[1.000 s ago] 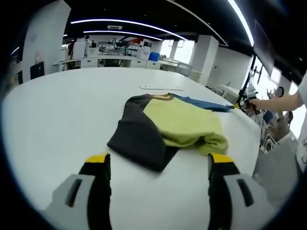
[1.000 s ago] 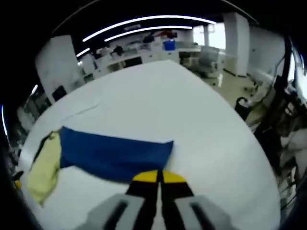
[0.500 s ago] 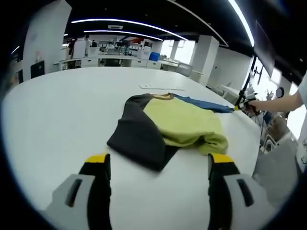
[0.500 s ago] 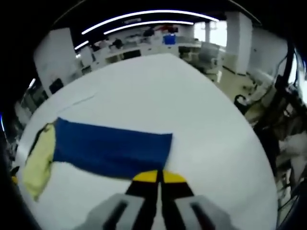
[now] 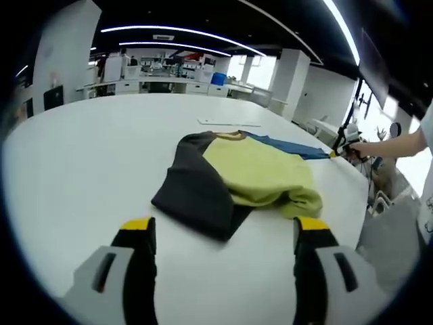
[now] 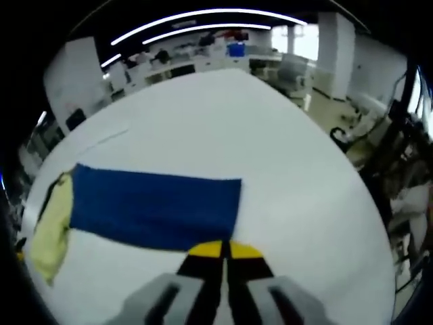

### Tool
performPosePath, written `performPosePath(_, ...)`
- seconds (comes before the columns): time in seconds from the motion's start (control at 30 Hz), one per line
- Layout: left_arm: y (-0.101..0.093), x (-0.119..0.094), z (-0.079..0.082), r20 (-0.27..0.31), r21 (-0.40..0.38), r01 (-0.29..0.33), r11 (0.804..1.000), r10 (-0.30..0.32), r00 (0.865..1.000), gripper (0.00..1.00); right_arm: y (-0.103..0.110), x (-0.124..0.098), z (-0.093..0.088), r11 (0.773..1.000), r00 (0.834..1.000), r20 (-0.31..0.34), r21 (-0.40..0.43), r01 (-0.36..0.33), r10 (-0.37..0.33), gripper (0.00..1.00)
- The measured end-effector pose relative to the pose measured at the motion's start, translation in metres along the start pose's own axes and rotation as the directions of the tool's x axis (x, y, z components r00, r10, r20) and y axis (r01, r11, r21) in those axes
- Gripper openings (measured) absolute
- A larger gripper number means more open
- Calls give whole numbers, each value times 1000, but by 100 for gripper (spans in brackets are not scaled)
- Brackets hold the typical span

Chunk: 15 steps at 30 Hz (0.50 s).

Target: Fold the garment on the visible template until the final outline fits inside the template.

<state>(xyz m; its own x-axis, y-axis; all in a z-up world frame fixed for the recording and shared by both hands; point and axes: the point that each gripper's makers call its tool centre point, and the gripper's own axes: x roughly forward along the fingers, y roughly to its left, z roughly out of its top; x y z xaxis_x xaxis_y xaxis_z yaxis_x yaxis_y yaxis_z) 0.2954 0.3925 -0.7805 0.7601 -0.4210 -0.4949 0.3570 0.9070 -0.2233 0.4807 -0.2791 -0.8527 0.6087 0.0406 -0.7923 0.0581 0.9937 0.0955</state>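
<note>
While left gripper wide, right gripper pinching blue sleeve.

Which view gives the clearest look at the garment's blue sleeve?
The right gripper view: the blue sleeve lies spread flat across the white table, its edge at the shut right gripper. The left gripper view shows a thin blue strip behind the yellow body.
</note>
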Motion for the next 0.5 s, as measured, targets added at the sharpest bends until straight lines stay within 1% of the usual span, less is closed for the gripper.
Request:
performPosePath(0.17, -1, 0, 0, 1, 1, 3, 1000, -3, 1000, 81, -2, 0, 0, 1000, 1000, 5, -15, -10, 11, 0)
performPosePath(0.2, -1, 0, -1, 0, -2, 2, 1000, -2, 1000, 81, -1, -1, 1, 1000, 1000, 15, -17, -22, 23, 3)
performPosePath(0.27, -1, -1, -1, 0, -3, 3, 1000, -3, 1000, 81, 6, -5, 0, 999, 998, 30, -13, -45, 46, 13)
performPosePath(0.33, 0, -1, -2, 0, -3, 4, 1000, -4, 1000, 81, 14, -8, 4, 996, 994, 67, -34, -85, 87, 22)
performPosePath(0.37, -1, -1, -2, 0, -4, 5, 1000, -5, 1000, 81, 15, -11, 3, 995, 993, 74, -35, -89, 91, 25)
performPosePath(0.4, -1, -1, -1, 1, -5, 6, 1000, -6, 1000, 81, 18, -12, 5, 994, 990, 90, -51, -100, 105, 28)
performPosePath(0.43, 0, -1, -1, 2, -5, 6, 1000, -6, 1000, 80, 24, -14, 6, 990, 985, 108, -73, -124, 132, 33)
performPosePath(0.47, 0, 0, -2, 2, -5, 7, 1000, -7, 1000, 80, 24, -16, 4, 991, 988, 99, -59, -116, 122, 38)
performPosePath(0.5, 0, 0, -2, 3, -5, 8, 1000, -8, 1000, 80, 28, -17, 5, 988, 983, 118, -77, -134, 143, 44)
